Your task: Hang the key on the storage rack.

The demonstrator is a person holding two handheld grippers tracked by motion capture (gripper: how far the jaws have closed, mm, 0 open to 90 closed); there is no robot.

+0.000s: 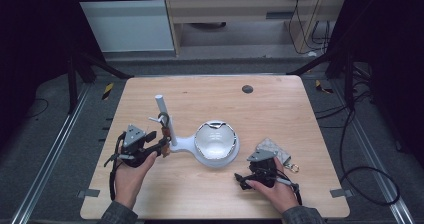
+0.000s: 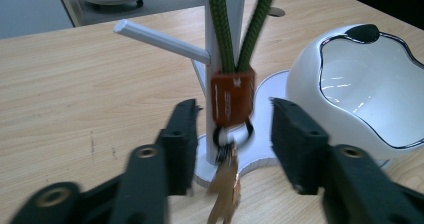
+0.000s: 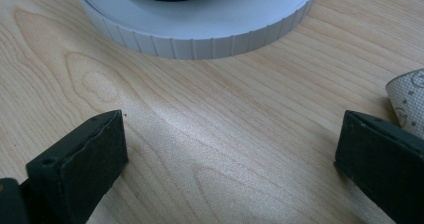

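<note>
Jaws spread on both grippers; left gripper flanks a blurred key under the lanyard, top cropped

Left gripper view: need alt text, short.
A green cord lanyard with an orange tag and a key hangs against a white stand's post, between the open jaws of the left tool. A white bowl sits to the right on the wooden table.

Right tool jaws spread wide over bare wood surface; white ribbed round base ahead; patterned pouch just beside right jaw.
</note>
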